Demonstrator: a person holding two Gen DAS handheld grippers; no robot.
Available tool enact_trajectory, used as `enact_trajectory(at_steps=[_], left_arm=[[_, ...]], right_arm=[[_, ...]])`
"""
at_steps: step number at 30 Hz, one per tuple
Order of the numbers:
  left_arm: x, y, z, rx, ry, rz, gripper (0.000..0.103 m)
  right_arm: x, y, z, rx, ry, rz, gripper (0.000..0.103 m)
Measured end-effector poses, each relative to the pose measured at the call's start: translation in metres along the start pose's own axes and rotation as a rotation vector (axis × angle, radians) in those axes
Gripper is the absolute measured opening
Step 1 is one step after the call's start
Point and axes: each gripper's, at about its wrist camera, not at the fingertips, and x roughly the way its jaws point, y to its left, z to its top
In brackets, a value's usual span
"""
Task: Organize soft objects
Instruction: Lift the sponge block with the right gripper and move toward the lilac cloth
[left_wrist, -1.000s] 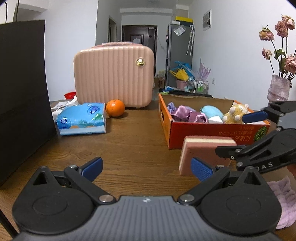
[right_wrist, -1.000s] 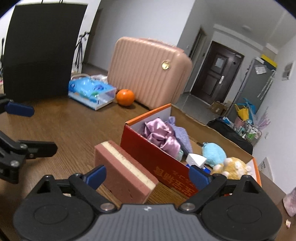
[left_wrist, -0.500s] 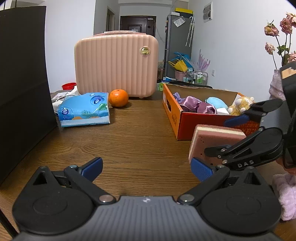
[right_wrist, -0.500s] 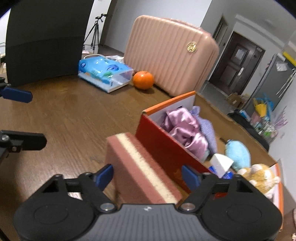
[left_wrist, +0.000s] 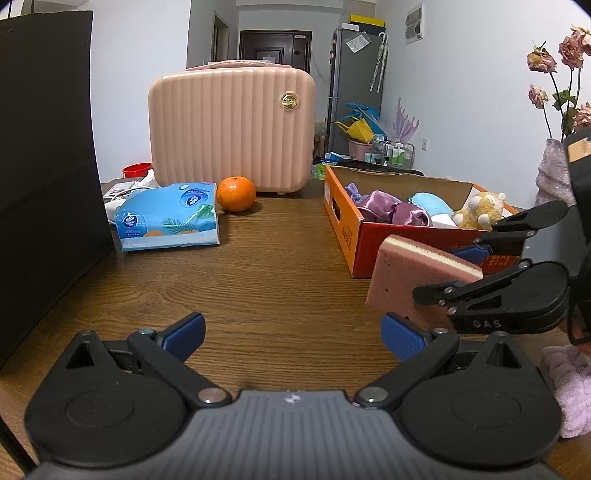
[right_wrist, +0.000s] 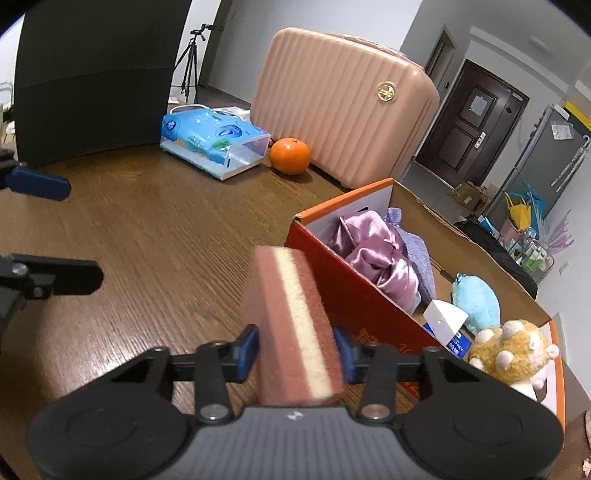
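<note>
A pink sponge (right_wrist: 291, 295) with a cream middle layer stands on edge on the wooden table, just in front of the orange cardboard box (right_wrist: 354, 291). My right gripper (right_wrist: 295, 349) is closing on it, and both blue pads press its pink sides. In the left wrist view, the sponge (left_wrist: 402, 280) leans slightly between the right gripper's (left_wrist: 443, 273) fingers. The box (left_wrist: 373, 229) holds purple satin cloth (left_wrist: 388, 210), a blue plush (left_wrist: 432, 205) and a yellow plush toy (left_wrist: 480, 210). My left gripper (left_wrist: 291, 334) hangs open over bare table, holding nothing.
A pink suitcase (left_wrist: 232, 129) stands at the back, with an orange (left_wrist: 236, 194) and a blue tissue pack (left_wrist: 170, 218) before it. A black panel (left_wrist: 44, 184) walls off the left. A fluffy pink cloth (left_wrist: 569, 387) lies at the near right, a vase (left_wrist: 554, 177) beyond.
The right gripper's jaws came together from wide open onto the sponge's two sides, and it moved in closer over the sponge. The left gripper stayed open and hardly moved.
</note>
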Motion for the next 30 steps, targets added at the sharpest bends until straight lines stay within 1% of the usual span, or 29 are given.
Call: enact_trajectory(at_steps=[2,4,11,18,30], left_arm=[[0.000,0.000,0.000,0.000,0.000,-0.001,0.103],[0.000,0.000,0.000,-0.002,0.001,0.000,0.103],[0.001,0.002,0.000,-0.011,0.005,0.003,0.103],[-0.001,0.003,0.000,-0.023,-0.006,-0.001,0.103],[0.005,-0.003,-0.001,-0.021,-0.004,0.009,0.103]], right_arm=[[-0.003,0.001,-0.001,0.007,-0.004,-0.006,0.034],[-0.007,0.003,-0.003,0.013,-0.013,-0.015,0.032],[-0.025,0.004,-0.007,0.063,-0.079,-0.049,0.032],[-0.057,-0.003,-0.014,0.126,-0.164,-0.082,0.032],[-0.111,-0.026,-0.051,0.228,-0.244,-0.153,0.031]])
